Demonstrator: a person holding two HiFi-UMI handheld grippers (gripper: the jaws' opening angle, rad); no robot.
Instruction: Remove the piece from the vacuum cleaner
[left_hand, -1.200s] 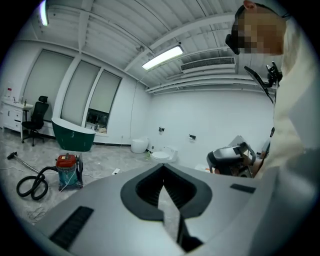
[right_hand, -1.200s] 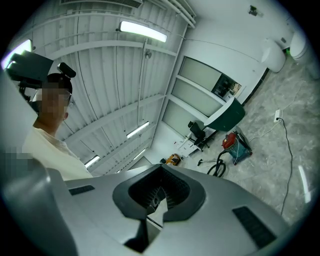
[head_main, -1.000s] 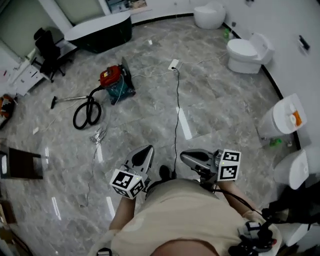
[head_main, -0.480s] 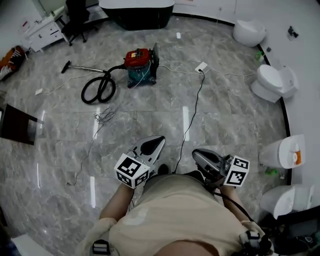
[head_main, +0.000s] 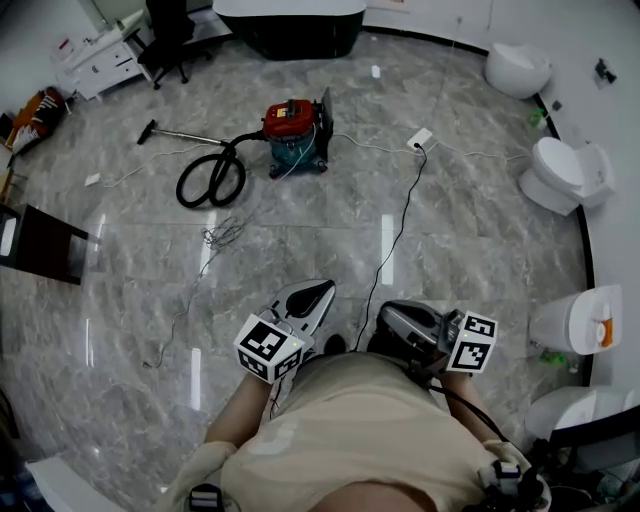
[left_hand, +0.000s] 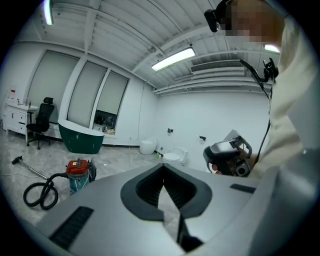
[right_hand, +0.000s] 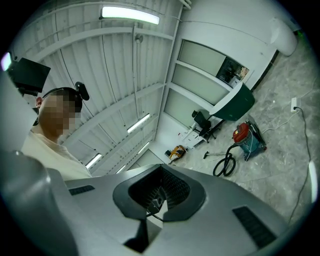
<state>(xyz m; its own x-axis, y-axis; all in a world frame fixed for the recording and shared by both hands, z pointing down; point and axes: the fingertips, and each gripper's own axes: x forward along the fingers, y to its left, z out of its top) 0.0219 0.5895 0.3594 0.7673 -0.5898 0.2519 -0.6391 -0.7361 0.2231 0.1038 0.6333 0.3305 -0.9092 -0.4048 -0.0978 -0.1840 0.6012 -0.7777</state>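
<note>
While held close against the torso (head_main: 350, 430), left tongs (head_main: 322, 292) and right tongs (head_main: 388, 320) both closed tight, gripping nothing; vacuum cleaner (head_main: 296, 134) upright on floor (head_main: 450, 230) well ahead, untouched, black hose (head_main: 210, 180) coiled at its left.

- I've got the head cam looking steeply down at the floor (head_main: 450, 230).
- The left gripper (head_main: 322, 290) cam faces about level, and the right gripper (head_main: 384, 322) cam tilts toward the ceiling (right_hand: 100, 60).
- All three catch the vacuum cleaner (head_main: 295, 135), far off.
</note>
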